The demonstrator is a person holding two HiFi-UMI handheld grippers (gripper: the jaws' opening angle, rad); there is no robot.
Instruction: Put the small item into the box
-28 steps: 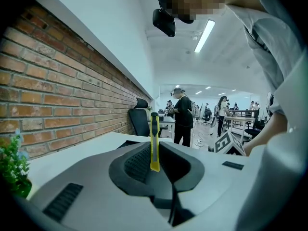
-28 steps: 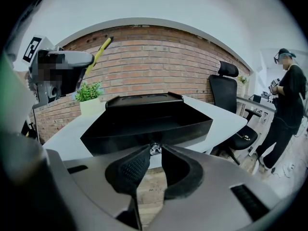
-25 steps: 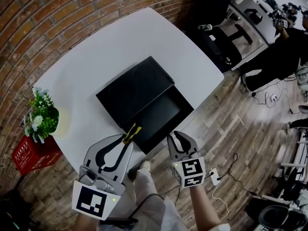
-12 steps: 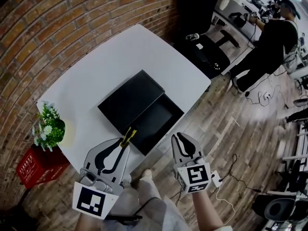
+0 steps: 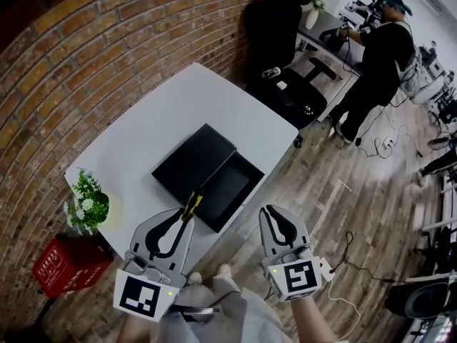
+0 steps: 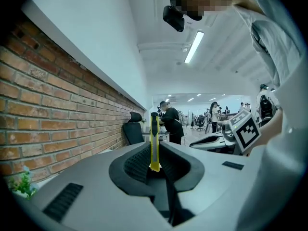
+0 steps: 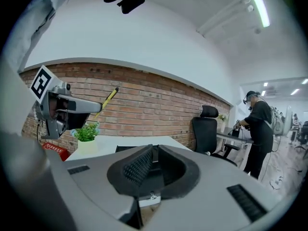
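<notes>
A yellow utility knife (image 5: 191, 205) sticks out from between the jaws of my left gripper (image 5: 185, 219), which is shut on it. The knife hangs over the table's near edge, just short of the open black box (image 5: 230, 189). In the left gripper view the knife (image 6: 154, 143) stands upright between the pads of that gripper (image 6: 155, 166). My right gripper (image 5: 272, 214) is shut and holds nothing, off the table over the wooden floor. In the right gripper view its jaws (image 7: 153, 163) meet, and the left gripper (image 7: 62, 110) with the knife (image 7: 108, 100) shows at the left.
The box's black lid (image 5: 194, 161) lies against the box on the white table (image 5: 178, 102). A potted plant (image 5: 89, 202) stands at the table's left corner, a red crate (image 5: 64, 266) below it. A black office chair (image 5: 278, 20) and a standing person (image 5: 378, 41) are beyond the table.
Both grippers have drawn back from the table, so the box now lies farther away. The knife stays in the left gripper. The right gripper stays shut and empty.
</notes>
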